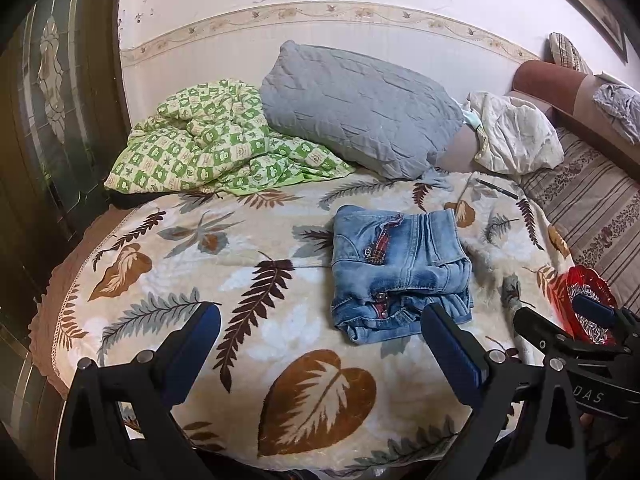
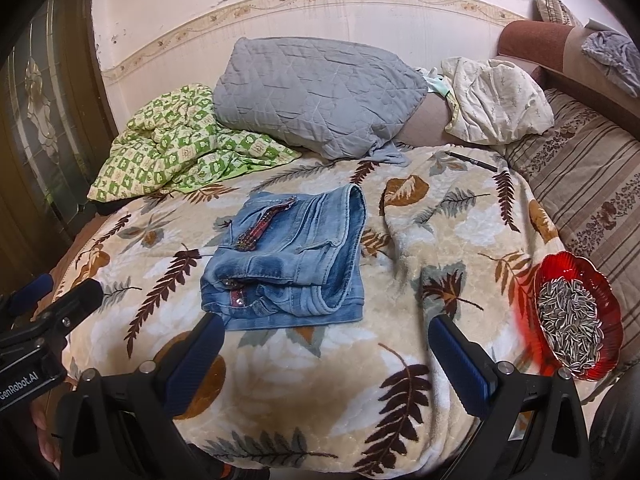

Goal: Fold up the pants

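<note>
Denim: the pants are seen folded into a compact square stack, laid near the middle of the blanket, where a flat surface is offered for pressing folds.
Left gripper: held spread and empty just short of the pants, nothing pinched.
Right gripper: likewise spread, held clear of the pants' near edge.
Dish: red, filled with seeds, kept at the blanket's right edge, well apart from the pants.
Stage: folding is judged essentially done.
</note>
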Demonstrator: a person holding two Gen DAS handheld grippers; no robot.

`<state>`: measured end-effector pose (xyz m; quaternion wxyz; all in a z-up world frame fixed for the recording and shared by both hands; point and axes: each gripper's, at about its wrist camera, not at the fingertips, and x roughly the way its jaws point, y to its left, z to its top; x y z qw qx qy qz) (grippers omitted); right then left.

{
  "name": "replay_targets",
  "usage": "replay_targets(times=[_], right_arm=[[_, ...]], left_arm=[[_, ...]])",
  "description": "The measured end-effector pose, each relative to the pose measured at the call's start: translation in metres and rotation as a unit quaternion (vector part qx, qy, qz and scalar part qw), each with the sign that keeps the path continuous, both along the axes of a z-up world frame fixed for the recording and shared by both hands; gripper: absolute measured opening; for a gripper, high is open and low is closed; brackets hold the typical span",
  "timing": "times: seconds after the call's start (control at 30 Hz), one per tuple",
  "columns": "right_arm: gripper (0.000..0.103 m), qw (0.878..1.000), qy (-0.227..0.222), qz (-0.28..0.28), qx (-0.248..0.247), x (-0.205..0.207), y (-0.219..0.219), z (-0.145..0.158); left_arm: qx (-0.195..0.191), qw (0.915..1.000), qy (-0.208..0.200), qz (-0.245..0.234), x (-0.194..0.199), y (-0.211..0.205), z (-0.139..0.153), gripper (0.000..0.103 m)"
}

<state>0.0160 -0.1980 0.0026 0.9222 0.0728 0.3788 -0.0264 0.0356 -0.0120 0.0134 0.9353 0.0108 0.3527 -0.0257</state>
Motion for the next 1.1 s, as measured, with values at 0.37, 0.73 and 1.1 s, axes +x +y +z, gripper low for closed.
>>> replay_targets(times=[0.37,0.73,1.1], right_arm=[[0.103,1.000,0.001,0.000,0.000,0.000,0.000,0.000],[0.103,1.000,0.003,-0.002,0.003,-0.001,0.002,-0.002],[0.103,1.000,0.000,-0.006,0.008,-0.002,-0.005,0.000]], left_arm=[[0.000,1.0000,0.001,0.000,-0.001,-0.001,-0.001,0.100],[-0.023,0.9995,-0.008,-0.017,-0.001,-0.001,0.003,0.100],[-0.239,0.9679,0.055,-0.053,0.018,0.030,-0.004,0.103]])
